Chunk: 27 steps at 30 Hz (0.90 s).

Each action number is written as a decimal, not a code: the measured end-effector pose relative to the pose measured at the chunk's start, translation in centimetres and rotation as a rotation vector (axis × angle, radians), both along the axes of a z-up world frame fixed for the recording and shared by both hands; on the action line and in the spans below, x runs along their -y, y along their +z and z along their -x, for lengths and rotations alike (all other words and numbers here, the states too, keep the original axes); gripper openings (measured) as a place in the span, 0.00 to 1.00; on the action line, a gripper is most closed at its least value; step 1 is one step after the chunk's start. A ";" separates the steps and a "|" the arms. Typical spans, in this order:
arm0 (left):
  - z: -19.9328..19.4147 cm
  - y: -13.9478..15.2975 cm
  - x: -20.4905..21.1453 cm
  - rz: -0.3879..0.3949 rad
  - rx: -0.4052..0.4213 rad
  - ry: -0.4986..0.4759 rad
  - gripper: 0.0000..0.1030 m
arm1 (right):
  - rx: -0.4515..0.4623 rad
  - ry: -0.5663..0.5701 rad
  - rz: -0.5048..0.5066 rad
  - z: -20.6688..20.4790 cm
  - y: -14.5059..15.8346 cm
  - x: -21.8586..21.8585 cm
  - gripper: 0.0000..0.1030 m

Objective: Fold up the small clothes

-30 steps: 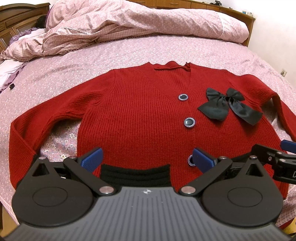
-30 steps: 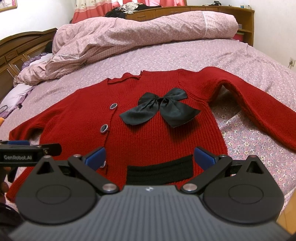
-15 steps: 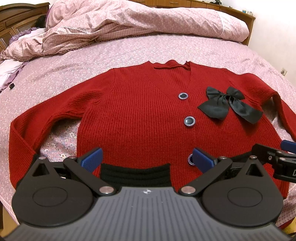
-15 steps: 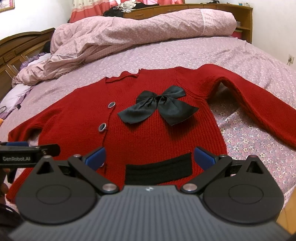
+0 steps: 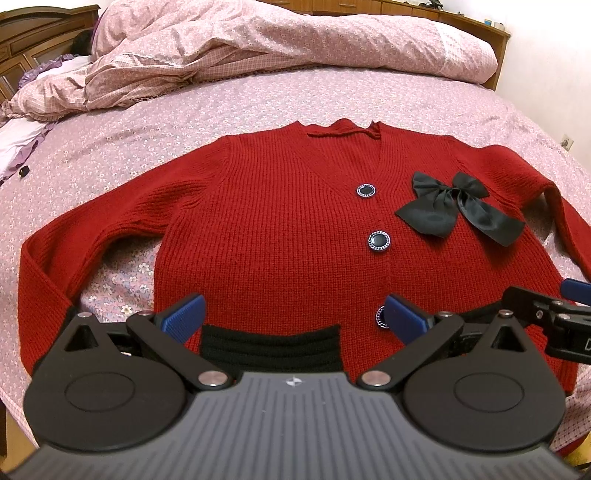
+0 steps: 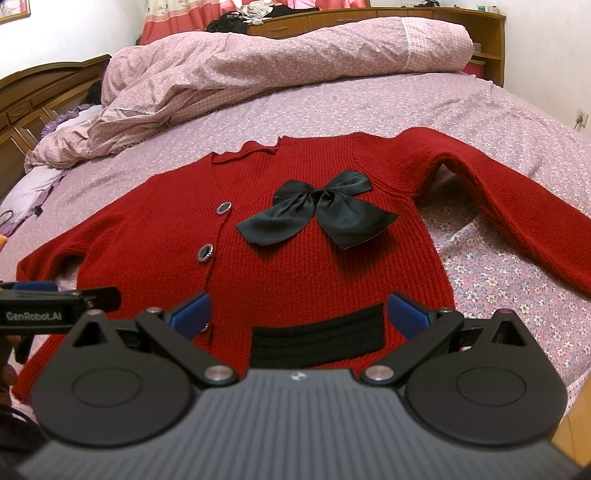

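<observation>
A small red knit cardigan (image 5: pixel 280 229) lies flat, face up, on the bed, sleeves spread; it also shows in the right wrist view (image 6: pixel 295 266). It has dark round buttons (image 5: pixel 378 242), a black bow (image 5: pixel 452 212) on the chest and black pocket bands near the hem (image 5: pixel 271 347). My left gripper (image 5: pixel 293 315) is open and empty, just above the hem over the left pocket band. My right gripper (image 6: pixel 299 314) is open and empty above the hem over the other pocket band (image 6: pixel 317 341). Each gripper shows at the edge of the other's view.
The bed (image 5: pixel 129 140) has a pink floral sheet. A rumpled quilt (image 5: pixel 258 40) is piled along the far side. A wooden headboard (image 6: pixel 33 96) stands at the left and a wooden cabinet (image 6: pixel 461 26) at the back. The bed's near edge is under my grippers.
Both grippers have shifted only slightly; the cardigan sits a little lower and nearer in the views. The jaws stay open. The cardigan has not moved.
</observation>
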<state>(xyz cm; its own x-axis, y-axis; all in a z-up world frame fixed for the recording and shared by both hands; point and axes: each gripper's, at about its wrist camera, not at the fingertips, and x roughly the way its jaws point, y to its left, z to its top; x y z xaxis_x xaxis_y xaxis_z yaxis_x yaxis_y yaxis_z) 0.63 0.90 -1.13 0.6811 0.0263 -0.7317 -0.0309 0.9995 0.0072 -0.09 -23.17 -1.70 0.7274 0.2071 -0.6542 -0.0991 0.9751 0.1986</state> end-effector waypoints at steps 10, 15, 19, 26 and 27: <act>0.0 -0.2 0.0 0.003 -0.007 0.000 1.00 | -0.001 -0.001 -0.002 0.0 0.0 0.0 1.00; -0.6 -0.2 -0.3 0.010 -0.020 0.000 1.00 | -0.010 -0.009 -0.027 -0.2 -0.1 0.6 1.00; -1.6 -0.1 -0.4 0.006 -0.032 -0.009 1.00 | -0.014 -0.050 -0.038 -0.7 -0.1 2.0 1.00; -4.7 -0.2 -0.1 0.007 -0.060 -0.027 1.00 | -0.010 -0.180 -0.048 -1.7 -0.4 6.2 1.00; -5.2 -0.2 0.1 0.010 -0.065 -0.029 1.00 | -0.012 -0.202 -0.052 -1.9 -0.5 6.9 1.00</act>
